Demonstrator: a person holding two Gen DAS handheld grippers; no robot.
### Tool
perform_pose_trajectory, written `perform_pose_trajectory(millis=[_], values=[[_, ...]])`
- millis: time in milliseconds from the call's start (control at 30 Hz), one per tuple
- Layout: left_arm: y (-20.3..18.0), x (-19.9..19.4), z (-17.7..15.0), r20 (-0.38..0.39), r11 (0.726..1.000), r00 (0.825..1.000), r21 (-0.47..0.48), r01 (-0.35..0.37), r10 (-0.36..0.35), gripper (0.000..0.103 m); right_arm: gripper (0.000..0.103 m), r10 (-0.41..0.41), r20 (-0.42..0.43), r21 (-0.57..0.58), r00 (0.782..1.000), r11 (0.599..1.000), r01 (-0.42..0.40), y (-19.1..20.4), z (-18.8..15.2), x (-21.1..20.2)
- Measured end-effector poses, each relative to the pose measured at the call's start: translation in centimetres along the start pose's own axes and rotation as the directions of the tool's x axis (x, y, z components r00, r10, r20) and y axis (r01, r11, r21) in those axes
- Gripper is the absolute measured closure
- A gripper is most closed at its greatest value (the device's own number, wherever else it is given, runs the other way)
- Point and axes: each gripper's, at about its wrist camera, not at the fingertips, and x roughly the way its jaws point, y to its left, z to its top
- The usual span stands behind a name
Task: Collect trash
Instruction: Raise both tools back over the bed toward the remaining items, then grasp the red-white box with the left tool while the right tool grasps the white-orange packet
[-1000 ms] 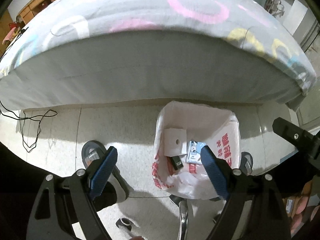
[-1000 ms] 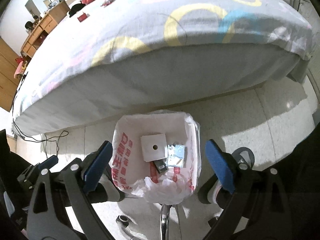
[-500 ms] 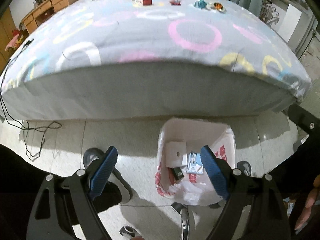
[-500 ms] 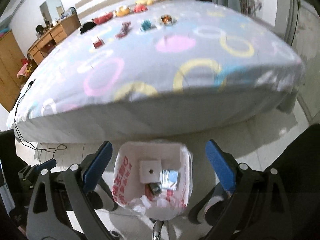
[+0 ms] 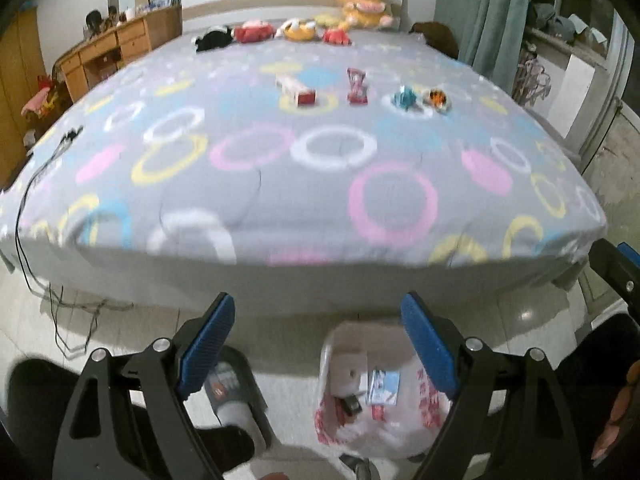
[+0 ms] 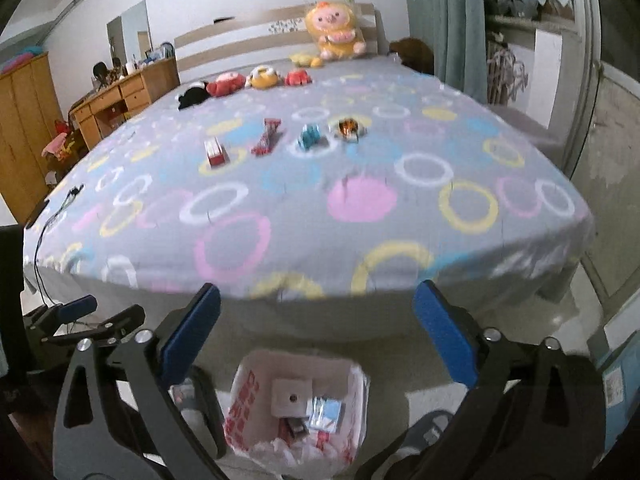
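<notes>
A bin lined with a white bag with red print (image 5: 424, 404) (image 6: 248, 400) stands on the floor at the foot of the bed, holding a white square card and small wrappers. On the bedspread lie a red-and-white box (image 5: 298, 90) (image 6: 216, 152), a red wrapper (image 5: 357, 85) (image 6: 267, 136), a blue wrapper (image 5: 405, 98) (image 6: 309, 137) and an orange wrapper (image 5: 437, 98) (image 6: 348, 126). My left gripper (image 5: 320, 320) is open and empty above the floor beside the bin. My right gripper (image 6: 318, 312) is open and empty above the bin.
The bed (image 5: 320, 184) with a grey ring-patterned cover fills the middle. Plush toys (image 5: 360, 4) line the headboard. A wooden dresser (image 5: 112, 52) stands at the left, curtains (image 5: 480, 20) at the right. A black cable (image 5: 36, 184) trails off the bed's left corner. Slippered feet (image 5: 236, 396) flank the bin.
Both grippers have risen and tilted up. The views went from the bin and the bed's side to the whole bed top. Both stayed open and empty.
</notes>
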Motion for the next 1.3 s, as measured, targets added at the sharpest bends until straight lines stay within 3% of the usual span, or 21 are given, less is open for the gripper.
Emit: perform_pose_trajectory(millis=[400,567,733,967,1167,1300], values=[[2.1,-1.2,10.7,0.123,0.998,0.992,-0.056,0.037,-0.030,0.012,0.007,-0.009,0.118,-0.016,0.993,1.000,0.011,-0.5,10.4,0.4],[2.6,0.0,14.6,0.152,0.998,0.988,-0.050,0.034,-0.026,0.010,0.007,-0.020,0.120,-0.004,0.993,1.000,0.020,-1.4,13.7,1.9],[3.0,3.1,18.3,0.145,0.999,0.989,-0.042,0.016,-0.010,0.009,0.007,-0.009,0.078,0.005,0.997,1.000,0.009,-2.1,17.4,4.7],[4.5,9.1,23.3,0.076,0.994,0.997,-0.105,0.025,-0.017,0.009,0.007,-0.007,-0.004,0.024,1.000,1.000,0.007,-2.6,23.1,9.8],[6.2,15.1,26.5,0.003,0.985,1.000,-0.168,0.025,-0.025,0.009,0.007,-0.020,-0.095,0.072,0.995,0.997,0.027,-3.2,27.0,16.4],[6.1,19.1,28.0,-0.062,0.983,0.997,-0.183,0.024,-0.036,0.009,0.007,-0.017,-0.193,0.127,0.981,0.991,0.043,-3.9,28.6,22.3]])
